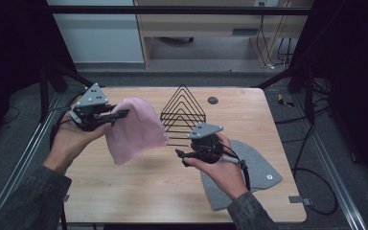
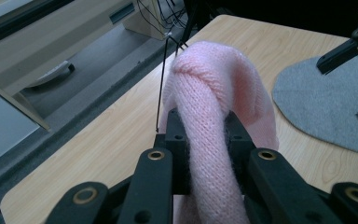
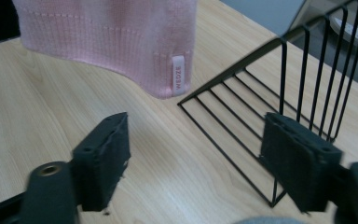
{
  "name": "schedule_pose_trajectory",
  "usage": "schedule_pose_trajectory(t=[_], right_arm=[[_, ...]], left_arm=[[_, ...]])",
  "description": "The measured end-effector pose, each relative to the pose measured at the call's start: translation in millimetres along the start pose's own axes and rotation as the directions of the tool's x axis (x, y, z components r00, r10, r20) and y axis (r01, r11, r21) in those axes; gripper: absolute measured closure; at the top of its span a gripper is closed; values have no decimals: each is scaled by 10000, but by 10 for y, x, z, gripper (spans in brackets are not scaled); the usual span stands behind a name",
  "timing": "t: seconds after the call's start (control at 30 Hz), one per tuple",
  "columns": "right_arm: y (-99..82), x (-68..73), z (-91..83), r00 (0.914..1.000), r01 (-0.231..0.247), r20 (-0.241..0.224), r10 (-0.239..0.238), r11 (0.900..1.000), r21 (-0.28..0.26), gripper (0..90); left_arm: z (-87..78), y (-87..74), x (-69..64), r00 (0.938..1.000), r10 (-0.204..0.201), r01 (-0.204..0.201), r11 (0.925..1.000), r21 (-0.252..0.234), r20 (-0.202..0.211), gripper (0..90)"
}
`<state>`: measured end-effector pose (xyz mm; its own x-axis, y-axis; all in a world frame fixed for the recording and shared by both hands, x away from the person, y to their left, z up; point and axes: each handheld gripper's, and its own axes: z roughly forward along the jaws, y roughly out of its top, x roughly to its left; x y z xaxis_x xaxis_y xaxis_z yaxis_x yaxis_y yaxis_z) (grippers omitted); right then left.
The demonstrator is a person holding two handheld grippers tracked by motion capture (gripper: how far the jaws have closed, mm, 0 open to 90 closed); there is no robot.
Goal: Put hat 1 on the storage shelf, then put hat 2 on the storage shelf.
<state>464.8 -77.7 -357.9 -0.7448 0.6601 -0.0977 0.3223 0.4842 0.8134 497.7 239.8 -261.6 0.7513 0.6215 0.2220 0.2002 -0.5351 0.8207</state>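
1. The left gripper (image 1: pixel 117 115) pinches a pink knit beanie (image 1: pixel 136 129), which hangs above the table (image 1: pixel 139 191).
2. The right gripper (image 3: pixel 196 158), jaws wide, faces the beanie's labelled hem, nearest it.

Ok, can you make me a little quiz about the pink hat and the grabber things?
1. True or false: the left gripper is shut on the pink hat and holds it up off the table.
2. What lies flat on the table under the person's right hand? A) a grey hat B) a blue towel C) a book
3. Fill in: the jaws of the right gripper are ____.

Key
1. True. In the left gripper view the knit is pinched between the jaws.
2. A, the grey hat.
3. Open. They hold nothing and point toward the black wire rack.
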Motion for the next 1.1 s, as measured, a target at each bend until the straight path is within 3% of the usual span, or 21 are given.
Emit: schedule_pose_trajectory(t=[0.23, 0.33, 0.53, 0.67, 0.73, 0.8, 0.87, 1.1], right_arm=[[391, -41, 56, 9971, 208, -721, -250, 9981, -581, 400], [530, -65, 141, 9901, -35, -1402, -53, 9980, -624, 409], [724, -114, 282, 9855, 22, -1691, -146, 9973, -731, 397], [863, -227, 372, 9882, 285, -1487, -369, 9979, -584, 466], [953, -333, 373, 9869, 270, -1565, -396, 9963, -815, 611], [977, -362, 371, 9877, 299, -1508, -426, 9959, -858, 643], [1038, -481, 368, 9899, 403, -1324, -514, 9956, -851, 717], [1067, -753, 371, 9944, 135, -1035, -213, 9971, -753, 773]], left_arm=[[-126, 180, 54, 10000, 84, -84, 9992, -381, 12, 765], [-176, 253, 63, 9999, 88, -92, 9987, -508, -66, 765], [-229, 365, 126, 10000, 33, -39, 9967, -805, -85, 764], [-198, 443, 245, 9999, -143, 138, 9958, -906, -46, 762], [-163, 510, 340, 9996, -248, 237, 9946, -1007, -100, 762], [-143, 539, 380, 9996, -248, 234, 9945, -1026, -124, 762], [-97, 583, 445, 9995, -284, 266, 9944, -1023, -155, 762], [250, 768, 589, 9991, -411, 415, 9913, -1245, 63, 758]])
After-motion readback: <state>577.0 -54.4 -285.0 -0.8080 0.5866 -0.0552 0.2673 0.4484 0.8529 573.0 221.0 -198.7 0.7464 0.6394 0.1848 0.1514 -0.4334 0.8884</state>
